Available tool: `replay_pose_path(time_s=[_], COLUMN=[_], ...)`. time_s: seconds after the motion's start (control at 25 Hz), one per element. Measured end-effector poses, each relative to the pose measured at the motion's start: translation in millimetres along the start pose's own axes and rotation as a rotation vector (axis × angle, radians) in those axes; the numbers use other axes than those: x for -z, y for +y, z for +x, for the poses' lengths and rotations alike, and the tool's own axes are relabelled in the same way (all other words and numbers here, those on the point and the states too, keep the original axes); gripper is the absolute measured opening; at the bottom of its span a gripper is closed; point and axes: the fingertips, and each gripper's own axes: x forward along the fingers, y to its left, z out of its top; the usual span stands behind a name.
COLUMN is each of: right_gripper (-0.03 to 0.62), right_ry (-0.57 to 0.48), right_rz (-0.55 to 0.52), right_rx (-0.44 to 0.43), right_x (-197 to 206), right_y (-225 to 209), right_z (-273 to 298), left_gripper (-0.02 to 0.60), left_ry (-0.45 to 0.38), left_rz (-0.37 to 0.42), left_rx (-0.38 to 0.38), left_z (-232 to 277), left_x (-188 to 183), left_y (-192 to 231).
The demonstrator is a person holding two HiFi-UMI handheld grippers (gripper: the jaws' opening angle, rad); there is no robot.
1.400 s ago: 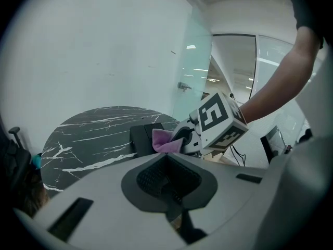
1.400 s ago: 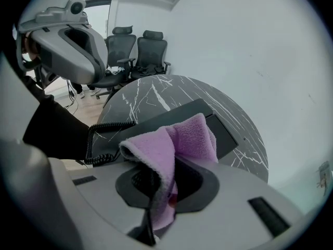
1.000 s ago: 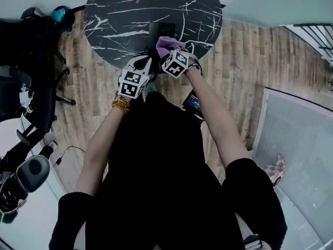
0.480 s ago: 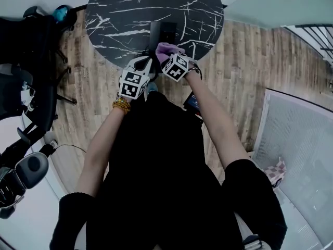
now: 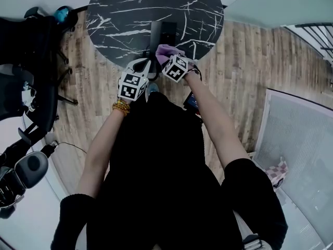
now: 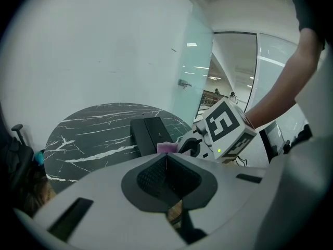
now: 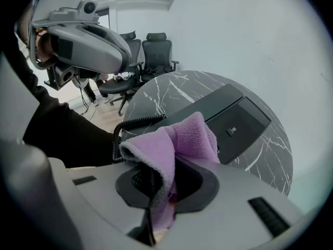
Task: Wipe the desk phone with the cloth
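Over 1 second little changes. The right gripper (image 7: 162, 177), jaws clamped on the purple cloth (image 7: 179, 139), still hovers near the black phone (image 7: 229, 116) on the table (image 5: 119, 14). The left gripper (image 6: 166, 163) has its jaws together, empty. Wiping seems not yet begun.

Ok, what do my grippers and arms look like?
Both the left gripper and right gripper are smooth grey shells with dark textured tongs, each carrying a white cube of black square markers. Amber bead bracelet on the left wrist; short black sleeves.
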Motion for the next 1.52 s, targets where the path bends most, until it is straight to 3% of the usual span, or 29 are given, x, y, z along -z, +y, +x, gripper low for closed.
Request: replay_pose_path(time_s=[0.44,0.56,0.68,0.84,0.96,1.16,1.4,1.52], right_gripper=[0.058,0.059,0.059,0.06,0.06,0.06,0.06,0.06], right_ry=[-0.016,-0.052,-0.054,-0.101,-0.202,-0.525,-0.777,-0.897], right_rz=[0.03,0.085,0.122,0.123,0.192,0.315,0.361,0.428], right_rx=[0.002,-0.032,-0.094,-0.093,-0.022,0.154,0.328,0.355], right_x=[0.8,0.2,-0.3,-16.6,-37.4,-102.9,-140.5,-143.8], right_y=[3.3,5.3,5.0,-10.4,-35.6,-90.3,-106.8,-105.4], right_z=[2.0,0.1,-7.1,-31.6,-64.1,-139.6,-234.1,-267.4], left_gripper=[0.014,0.014,0.014,0.014,0.014,0.014,0.014,0.014], left_ry=[-0.007,-0.018,-0.041,-0.093,-0.156,-0.3,-0.439,-0.482], left_rz=[0.015,0.027,0.035,0.04,0.056,0.147,0.167,0.215], left_rx=[-0.002,0.004,-0.001,-0.024,-0.03,-0.085,-0.157,-0.167], left_z=[-4.3,-8.3,-11.0,-12.6,-20.2,-35.6,-58.7,-68.0], left_x=[-5.3,-10.4,-22.6,-54.0,-90.6,-160.0,-209.2,-221.7], left_y=[3.8,1.8,5.2,15.7,13.9,17.0,2.8,-8.9])
